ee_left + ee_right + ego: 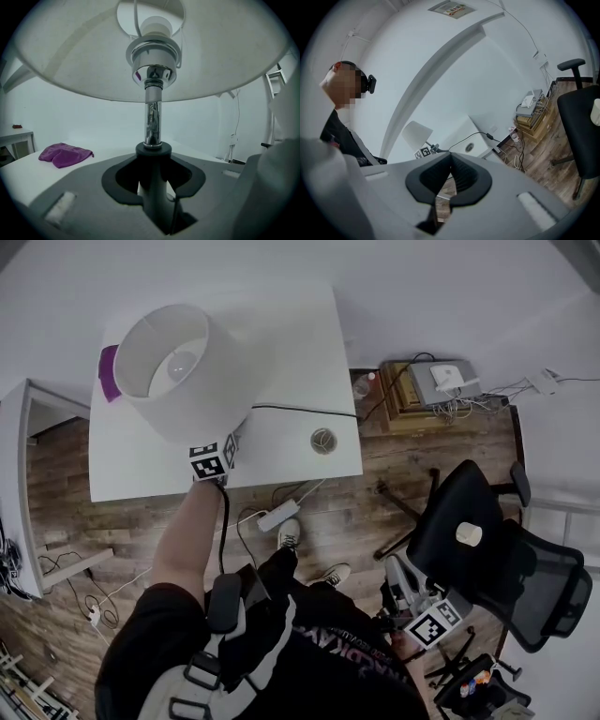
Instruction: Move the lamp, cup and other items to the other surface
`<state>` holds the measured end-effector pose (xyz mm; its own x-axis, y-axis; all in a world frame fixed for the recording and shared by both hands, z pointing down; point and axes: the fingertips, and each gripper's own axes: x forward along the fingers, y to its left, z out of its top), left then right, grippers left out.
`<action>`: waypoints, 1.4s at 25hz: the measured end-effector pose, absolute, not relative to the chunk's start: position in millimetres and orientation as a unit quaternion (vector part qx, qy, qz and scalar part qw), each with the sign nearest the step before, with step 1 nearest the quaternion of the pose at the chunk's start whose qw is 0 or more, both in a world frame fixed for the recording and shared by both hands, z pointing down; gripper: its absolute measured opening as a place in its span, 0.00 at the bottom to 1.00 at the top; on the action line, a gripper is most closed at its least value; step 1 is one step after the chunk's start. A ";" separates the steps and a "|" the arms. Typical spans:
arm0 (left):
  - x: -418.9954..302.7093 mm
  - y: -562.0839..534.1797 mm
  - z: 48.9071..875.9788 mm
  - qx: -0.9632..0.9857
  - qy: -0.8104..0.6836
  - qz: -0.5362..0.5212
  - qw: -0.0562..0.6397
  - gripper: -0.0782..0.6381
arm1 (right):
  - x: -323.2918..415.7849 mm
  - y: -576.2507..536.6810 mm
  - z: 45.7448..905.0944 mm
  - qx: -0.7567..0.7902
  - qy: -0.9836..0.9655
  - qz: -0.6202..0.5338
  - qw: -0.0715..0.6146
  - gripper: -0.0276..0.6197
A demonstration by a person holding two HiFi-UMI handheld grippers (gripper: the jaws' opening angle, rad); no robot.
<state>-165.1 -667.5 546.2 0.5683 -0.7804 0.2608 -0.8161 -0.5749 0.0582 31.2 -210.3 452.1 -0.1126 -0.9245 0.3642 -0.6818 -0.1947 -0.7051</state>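
left gripper [153, 168] is clamped on the stem of the lamp [183, 395], right gripper [449, 176] shut and idle, so next up is probably lifting it off the tabletop [281, 352].

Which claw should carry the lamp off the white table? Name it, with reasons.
Left. The left claw is closed round the lamp stem on the white table; the right claw hangs empty, away by the chair.
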 end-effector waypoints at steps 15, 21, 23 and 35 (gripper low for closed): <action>-95.7 -626.6 480.7 0.933 -0.347 0.087 0.038 0.30 | 28.9 -209.7 443.8 -0.656 0.619 -0.394 0.175 0.05; -41.9 -591.4 458.0 0.956 -0.279 0.079 0.030 0.30 | 35.9 -188.0 436.8 -0.677 0.600 -0.373 0.207 0.05; -20.8 -575.3 450.6 0.963 -0.255 0.079 0.024 0.30 | 40.6 -175.6 433.4 -0.685 0.591 -0.365 0.220 0.05; 87.5 -463.2 429.0 0.987 -0.137 0.082 0.009 0.30 | 62.6 -86.8 423.5 -0.729 0.542 -0.325 0.263 0.05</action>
